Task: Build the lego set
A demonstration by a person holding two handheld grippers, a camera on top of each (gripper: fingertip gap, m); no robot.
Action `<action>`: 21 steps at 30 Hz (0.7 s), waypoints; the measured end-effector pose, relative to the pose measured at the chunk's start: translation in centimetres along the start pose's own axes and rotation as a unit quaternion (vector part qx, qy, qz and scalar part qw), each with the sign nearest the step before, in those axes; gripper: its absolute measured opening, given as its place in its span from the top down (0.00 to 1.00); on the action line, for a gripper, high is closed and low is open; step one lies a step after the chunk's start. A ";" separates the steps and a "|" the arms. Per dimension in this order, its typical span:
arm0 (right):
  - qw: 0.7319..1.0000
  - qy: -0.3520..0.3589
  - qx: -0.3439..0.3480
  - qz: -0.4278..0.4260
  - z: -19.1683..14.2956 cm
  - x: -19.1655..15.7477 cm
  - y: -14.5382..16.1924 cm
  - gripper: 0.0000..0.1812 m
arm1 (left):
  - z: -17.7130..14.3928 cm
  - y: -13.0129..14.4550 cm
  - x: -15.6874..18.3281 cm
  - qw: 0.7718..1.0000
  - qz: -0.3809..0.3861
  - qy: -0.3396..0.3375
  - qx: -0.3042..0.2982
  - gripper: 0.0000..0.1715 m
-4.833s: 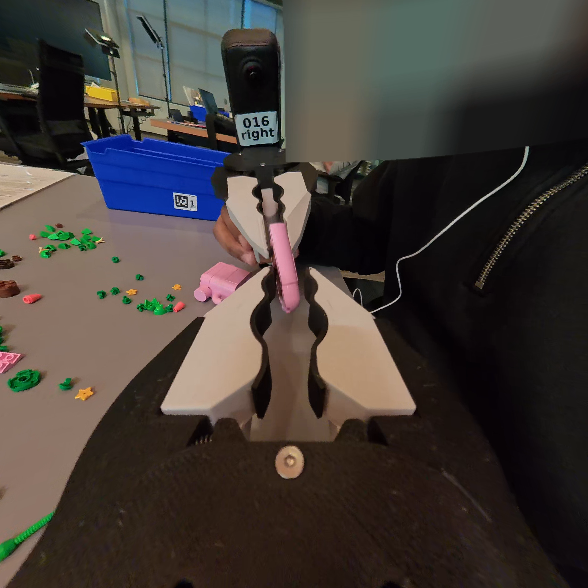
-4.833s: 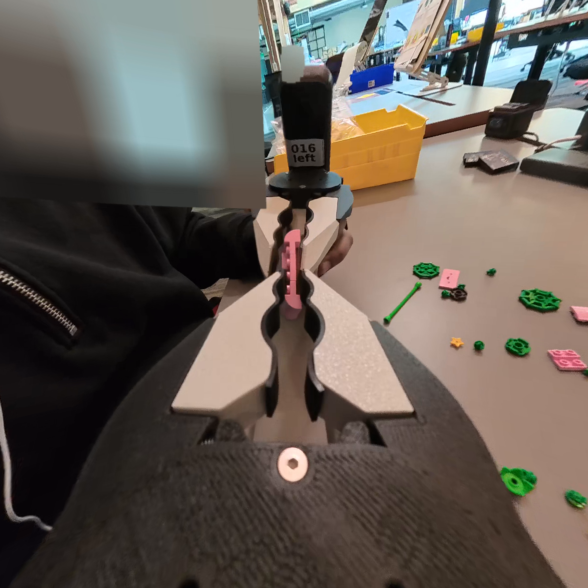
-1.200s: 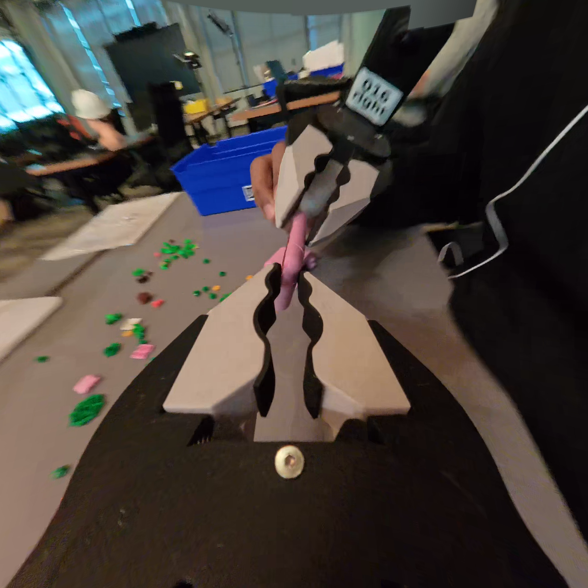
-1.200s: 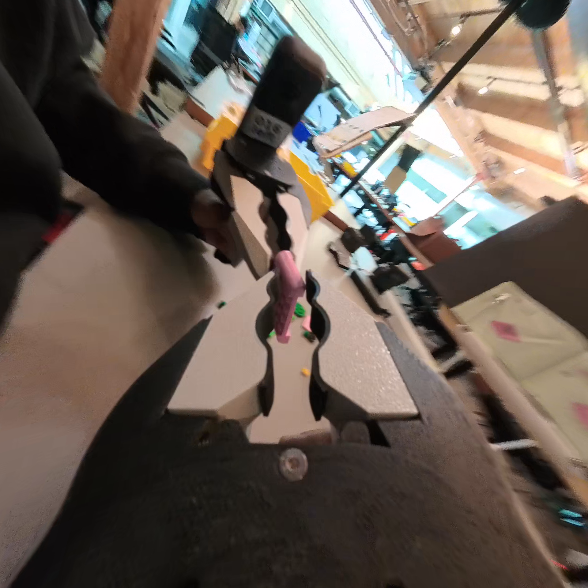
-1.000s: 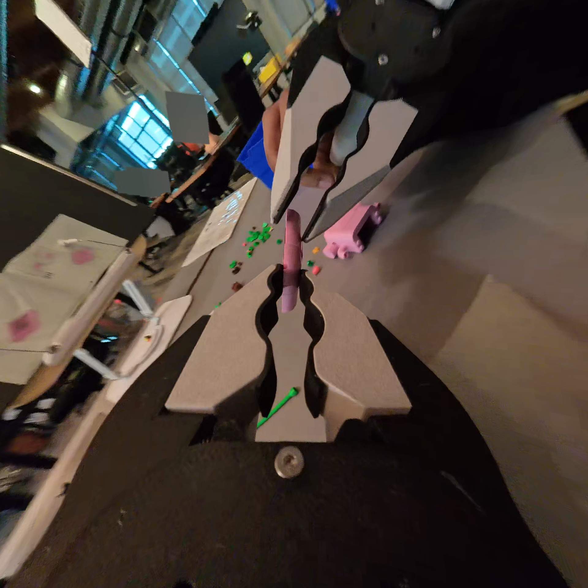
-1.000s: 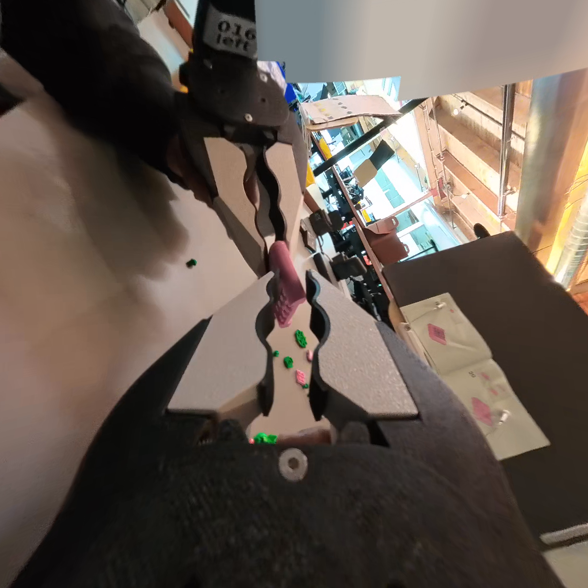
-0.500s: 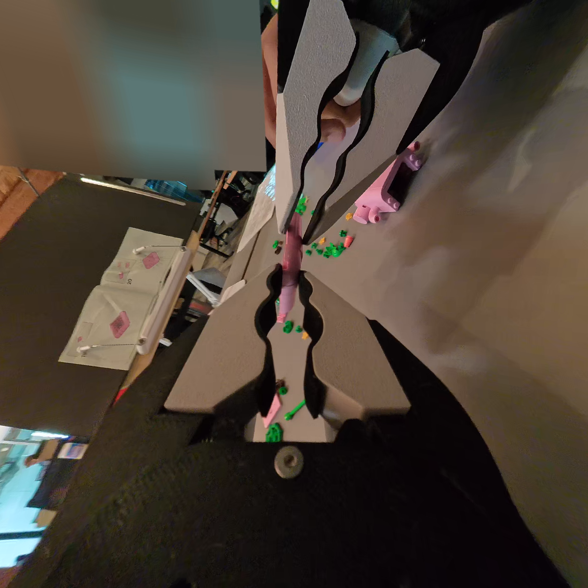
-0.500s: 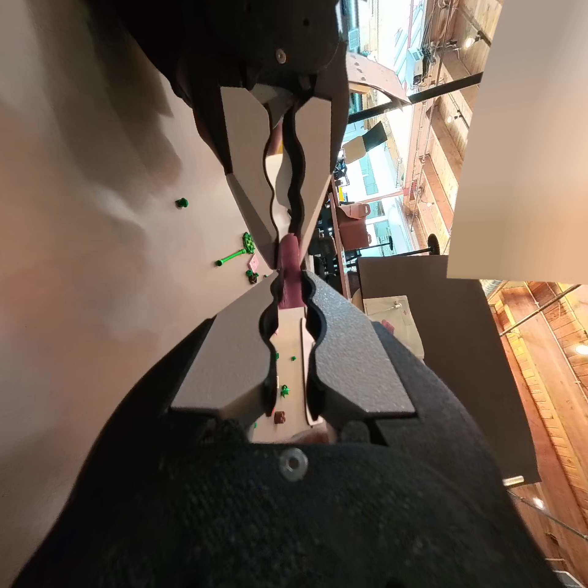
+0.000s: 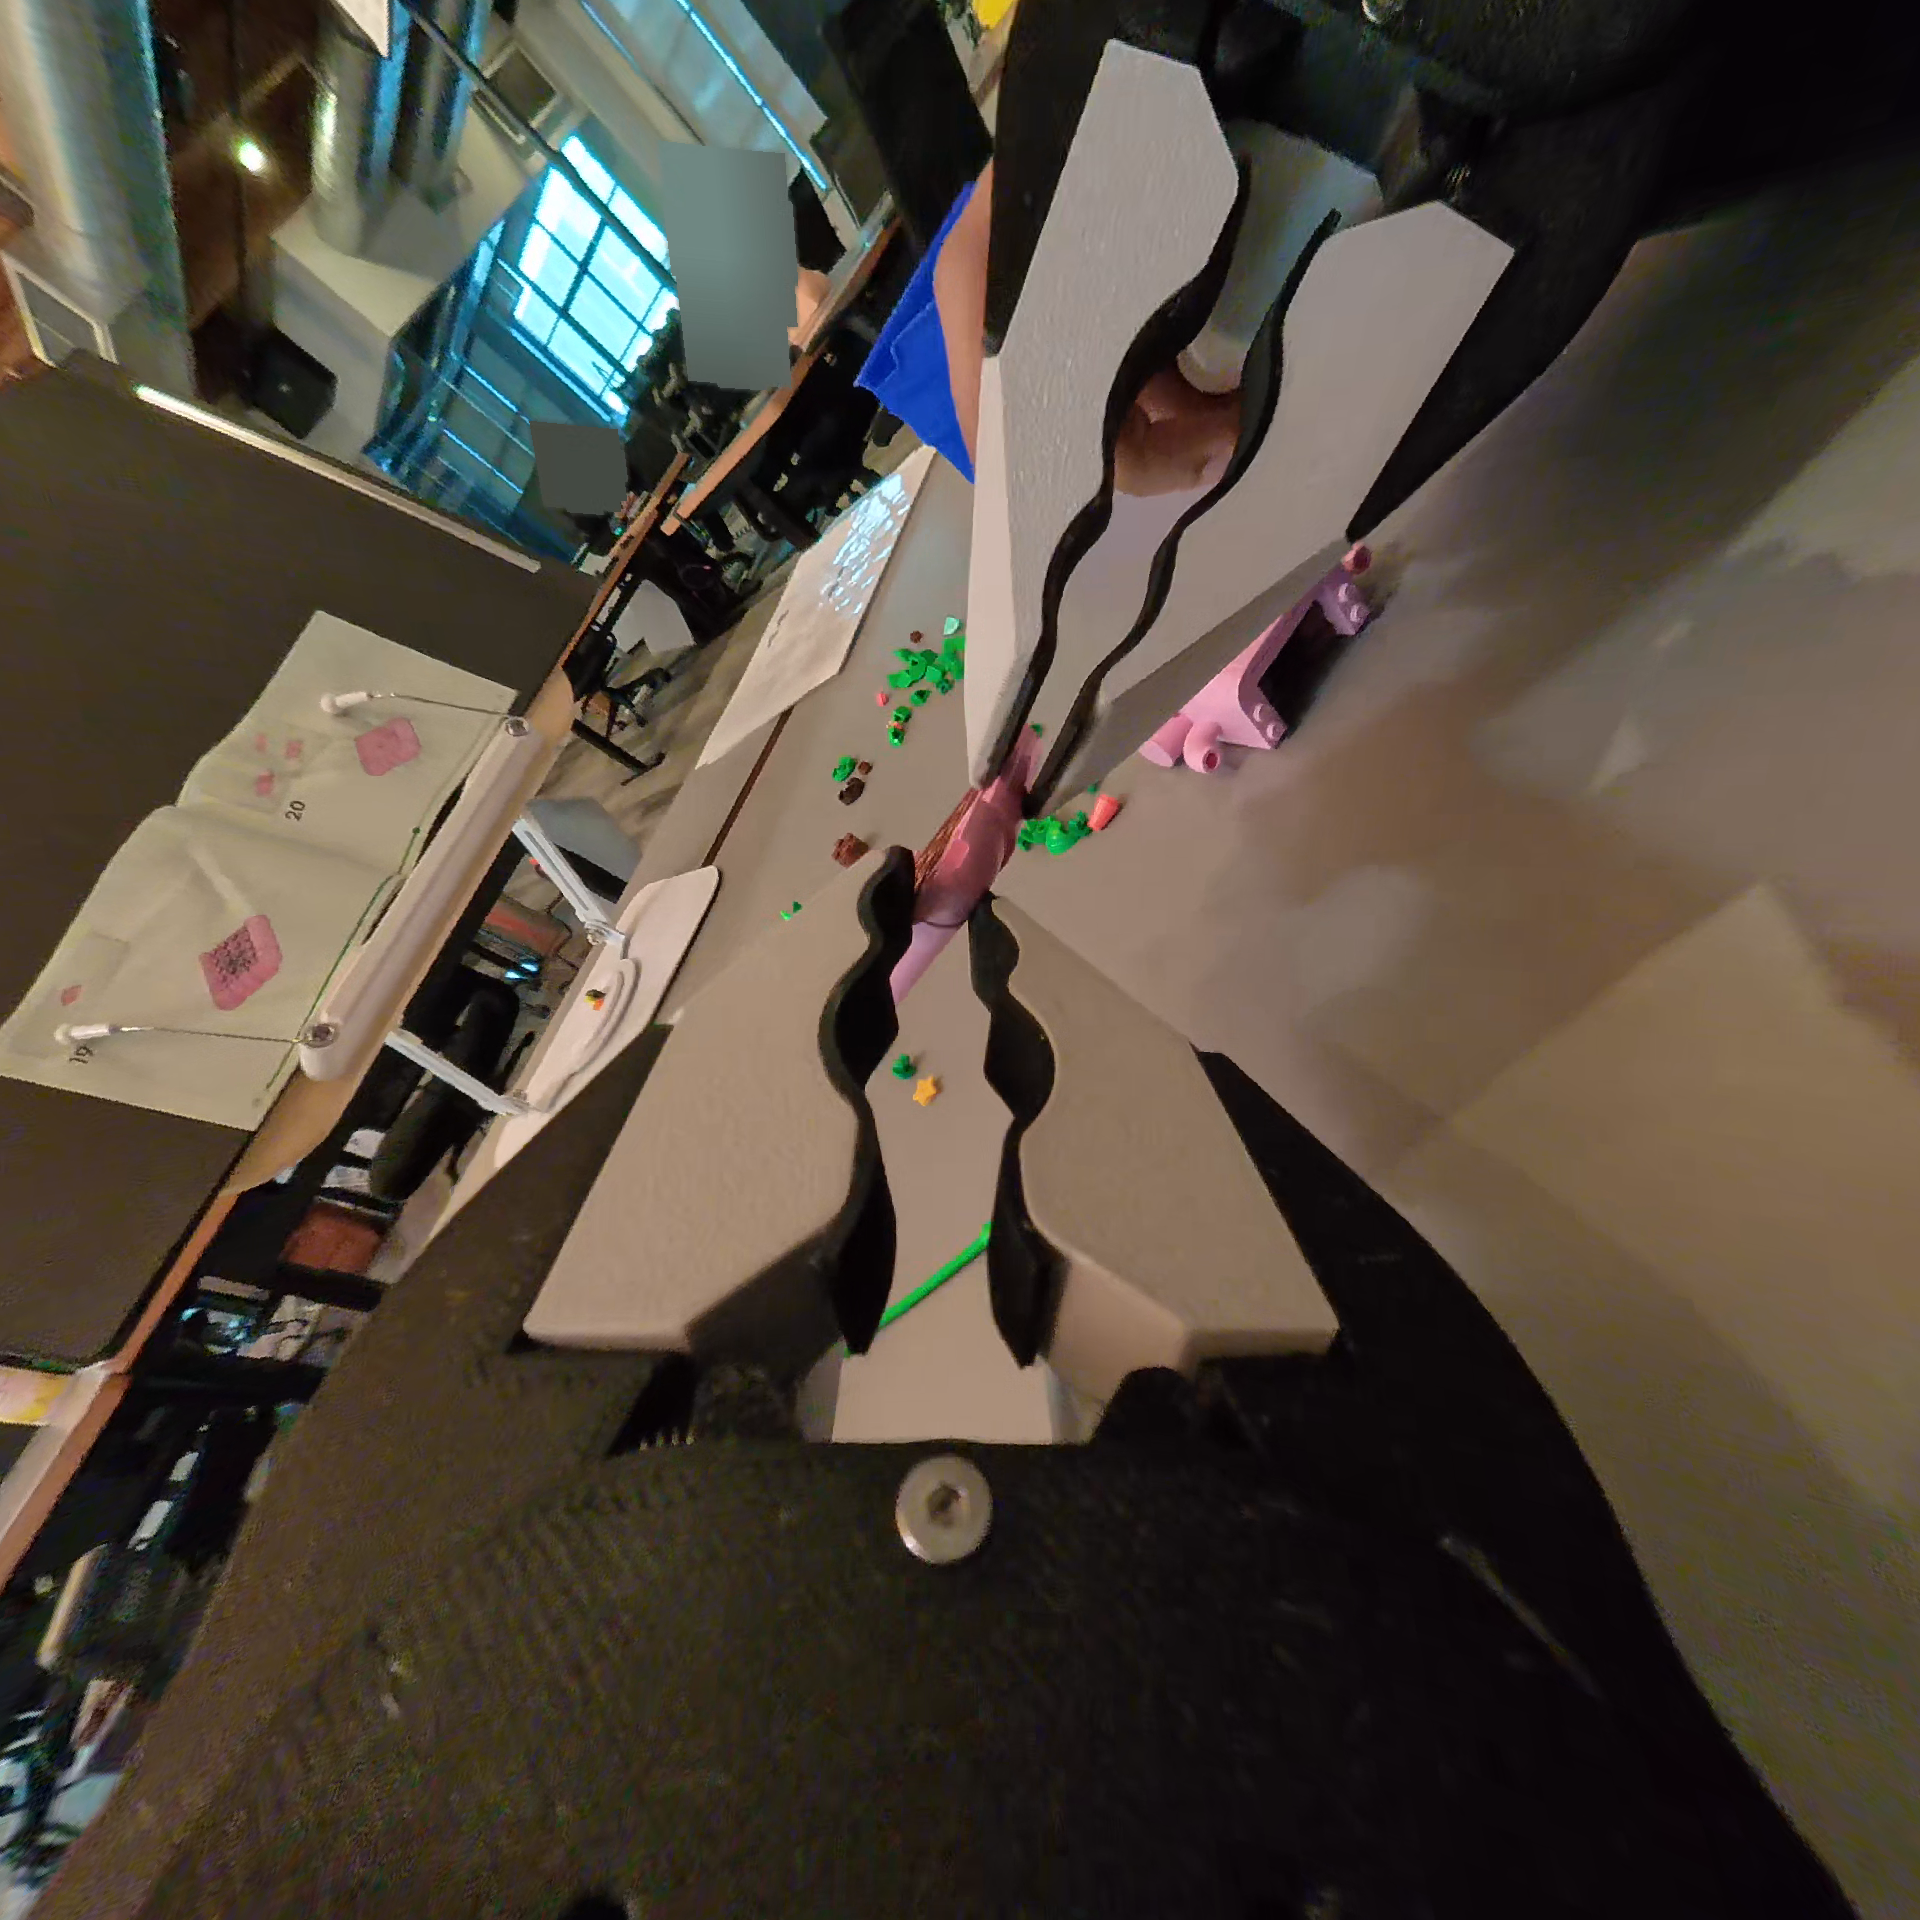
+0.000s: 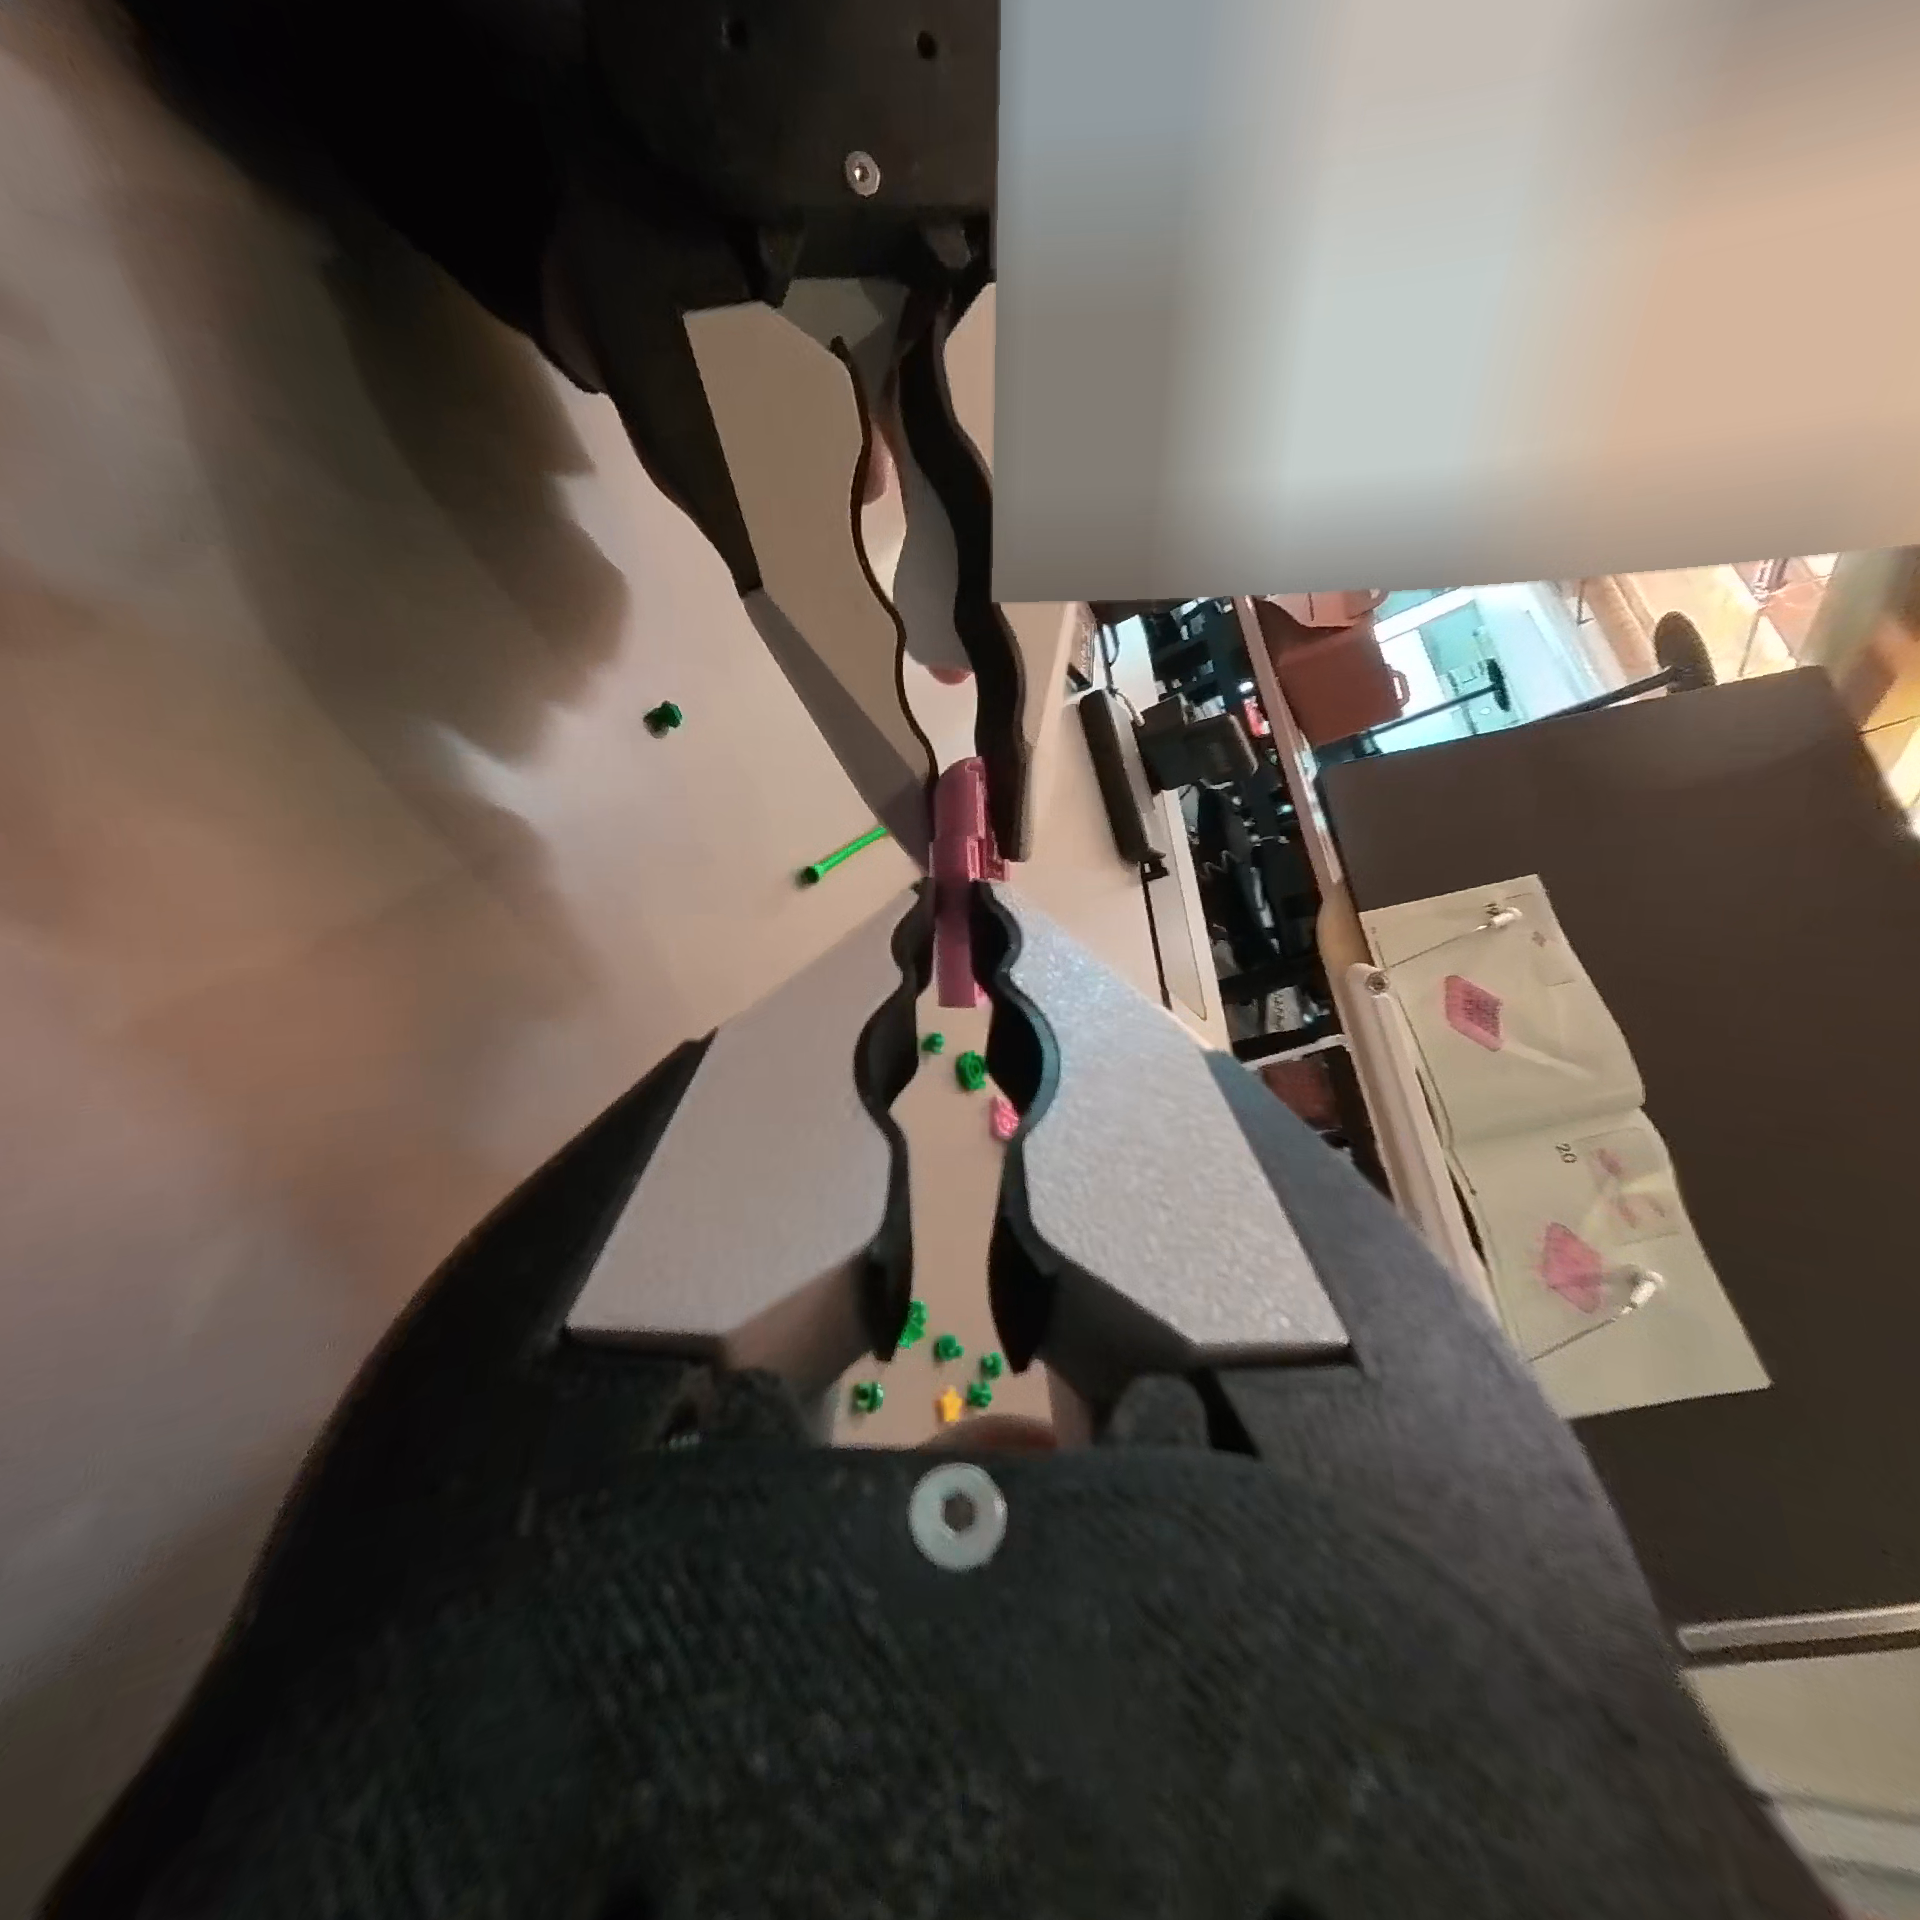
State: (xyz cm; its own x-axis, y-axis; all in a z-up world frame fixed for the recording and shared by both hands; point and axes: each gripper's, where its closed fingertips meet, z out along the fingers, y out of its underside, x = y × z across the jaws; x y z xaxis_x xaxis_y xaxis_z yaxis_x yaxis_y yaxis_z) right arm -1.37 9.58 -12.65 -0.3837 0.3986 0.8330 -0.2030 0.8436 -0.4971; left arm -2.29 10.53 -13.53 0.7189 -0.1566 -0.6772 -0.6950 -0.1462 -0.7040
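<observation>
Left gripper [image 9: 940, 914] and right gripper [image 10: 951, 920] meet tip-to-tip mid-frame, both seemingly pinching pink plate [image 9: 971, 847] edge-on, long axis running up-frame.

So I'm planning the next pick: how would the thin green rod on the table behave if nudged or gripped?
The green rod looks slim and round, so it would probably roll when pushed. It lies flat on the table, likely awkward for the fingers, and seems light.

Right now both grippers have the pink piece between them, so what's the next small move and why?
Probably squeeze the two grippers toward each other. The left gripper and right gripper meet tip to tip, both jaws clamped on the pink piece, which spans them in midair.
</observation>
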 end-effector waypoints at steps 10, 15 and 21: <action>0.993 -0.090 -0.019 0.076 -0.5 -1.4 0.8 0.98 | 0.5 0.4 1.4 0.999 -0.009 0.043 -0.009 0.96; 0.979 -0.146 -0.021 0.140 -1.0 -2.1 1.2 0.99 | 0.8 0.5 2.4 0.998 -0.003 0.061 -0.013 0.96; 0.946 -0.203 0.004 0.254 -1.3 -2.4 1.6 0.99 | 1.2 0.8 3.1 0.993 -0.046 0.112 -0.014 0.96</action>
State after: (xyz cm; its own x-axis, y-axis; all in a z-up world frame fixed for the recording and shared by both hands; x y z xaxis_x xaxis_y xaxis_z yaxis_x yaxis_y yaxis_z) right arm 0.37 10.37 -15.15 -0.7482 0.5783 0.3252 0.0936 0.5773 -0.8112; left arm -0.59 11.13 -16.41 0.7609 -0.3536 -0.5441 -0.6290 -0.1956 -0.7524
